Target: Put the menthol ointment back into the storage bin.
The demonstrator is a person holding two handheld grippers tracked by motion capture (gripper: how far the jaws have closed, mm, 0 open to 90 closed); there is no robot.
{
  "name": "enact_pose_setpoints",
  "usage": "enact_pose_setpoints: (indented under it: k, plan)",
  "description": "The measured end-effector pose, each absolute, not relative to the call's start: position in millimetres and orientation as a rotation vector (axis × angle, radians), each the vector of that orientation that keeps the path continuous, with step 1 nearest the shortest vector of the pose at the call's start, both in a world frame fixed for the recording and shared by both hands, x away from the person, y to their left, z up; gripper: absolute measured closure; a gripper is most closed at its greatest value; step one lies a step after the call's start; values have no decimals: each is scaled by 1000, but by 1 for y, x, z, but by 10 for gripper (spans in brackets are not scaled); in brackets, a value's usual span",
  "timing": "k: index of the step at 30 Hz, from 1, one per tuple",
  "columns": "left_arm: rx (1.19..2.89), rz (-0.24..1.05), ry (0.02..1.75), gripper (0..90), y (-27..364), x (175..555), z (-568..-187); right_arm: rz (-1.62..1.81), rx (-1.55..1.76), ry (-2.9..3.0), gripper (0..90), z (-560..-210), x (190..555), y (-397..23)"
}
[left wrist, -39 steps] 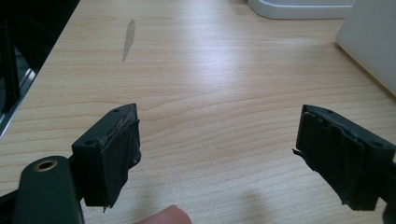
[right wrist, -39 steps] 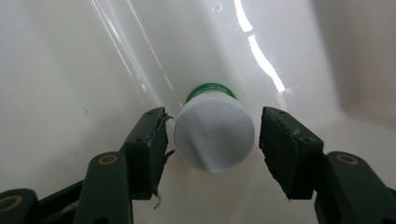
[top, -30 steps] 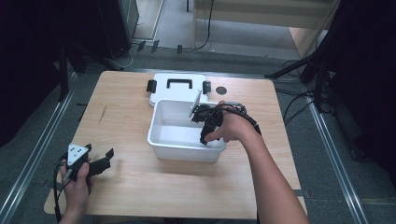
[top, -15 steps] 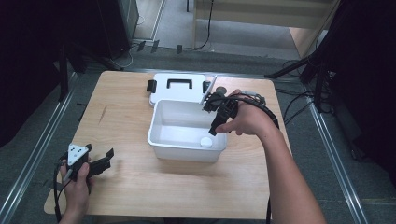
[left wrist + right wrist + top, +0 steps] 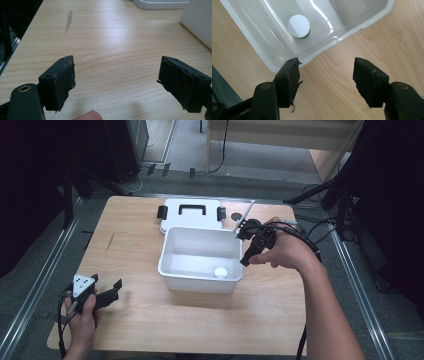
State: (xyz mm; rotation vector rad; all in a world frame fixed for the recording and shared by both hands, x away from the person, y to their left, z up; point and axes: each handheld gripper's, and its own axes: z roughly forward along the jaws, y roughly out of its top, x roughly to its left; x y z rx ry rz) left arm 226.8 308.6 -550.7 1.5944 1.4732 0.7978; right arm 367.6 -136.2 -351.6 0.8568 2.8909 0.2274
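Observation:
A white plastic bin stands at the table's middle. A small white round cap-like thing lies on its floor near the front right corner; the right gripper view has it from above, with a green edge under it. My right gripper hangs over the bin's right rim. Its jaws have just been opening and are open, with nothing between them. My left gripper rests low at the table's front left, open and empty, pointing toward the bin's wall.
The bin's white lid, with a black handle and two black clips, lies flat behind the bin. Cables trail from the right gripper across the table's right side. Bare wood lies between the left gripper and the bin.
My right gripper has risen out of the bin's front right corner and moved right and back over the rim. The white round thing stays on the bin's floor. The left hand has not moved.

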Motion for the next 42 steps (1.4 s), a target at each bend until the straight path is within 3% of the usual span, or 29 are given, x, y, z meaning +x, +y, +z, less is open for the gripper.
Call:
enact_pose_setpoints:
  k: [25,38,42]
  plan:
    - [1600,807,1468,146,308,226,-551,314,1027,2884,333,-397,356,-188]
    - [1607,809,1465,146,308,226,-551,530,1108,2740,262,-426,343,-221]
    - [1606,812,1463,146,307,226,-551,569,1162,2669,196,-441,337,-230]
